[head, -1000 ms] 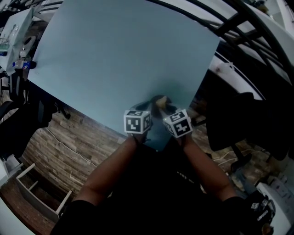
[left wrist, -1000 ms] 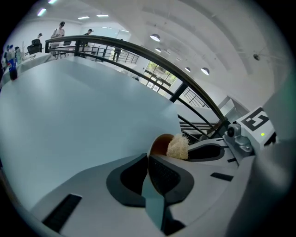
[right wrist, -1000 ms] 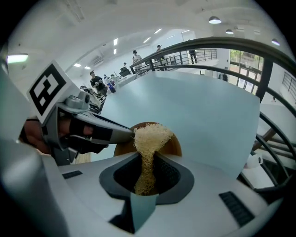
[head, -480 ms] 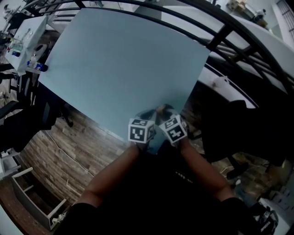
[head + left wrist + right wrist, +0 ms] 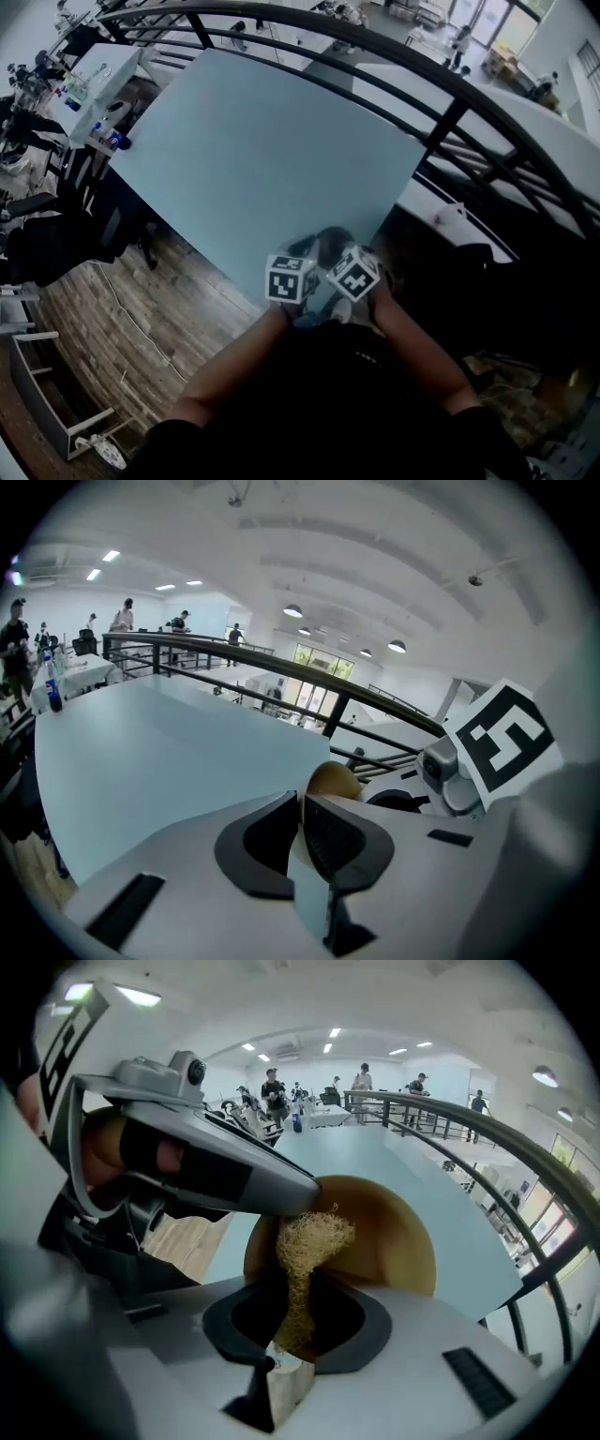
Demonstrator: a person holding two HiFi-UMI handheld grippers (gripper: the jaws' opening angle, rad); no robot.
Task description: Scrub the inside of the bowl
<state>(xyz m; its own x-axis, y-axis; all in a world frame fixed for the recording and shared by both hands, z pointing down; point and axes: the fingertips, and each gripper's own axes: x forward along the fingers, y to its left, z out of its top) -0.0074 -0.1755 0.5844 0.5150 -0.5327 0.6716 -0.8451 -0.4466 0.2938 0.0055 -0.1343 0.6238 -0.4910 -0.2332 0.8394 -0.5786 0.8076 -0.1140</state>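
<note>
My right gripper (image 5: 298,1330) grips the tan fibrous scrubber (image 5: 305,1241), tuft aimed mid-frame into the brown wooden bowl (image 5: 394,1241); left gripper (image 5: 302,829) pinches its rim.

A big open-plan workshop hall (an upper gallery, it seems): a black railing (image 5: 450,122) curves beyond the left tool (image 5: 302,803), round ceiling lamps (image 5: 292,611) hang above it, people (image 5: 125,621) stand by cluttered tables (image 5: 103,70) far to its left, and a wood-plank floor (image 5: 141,309) lies below.
</note>
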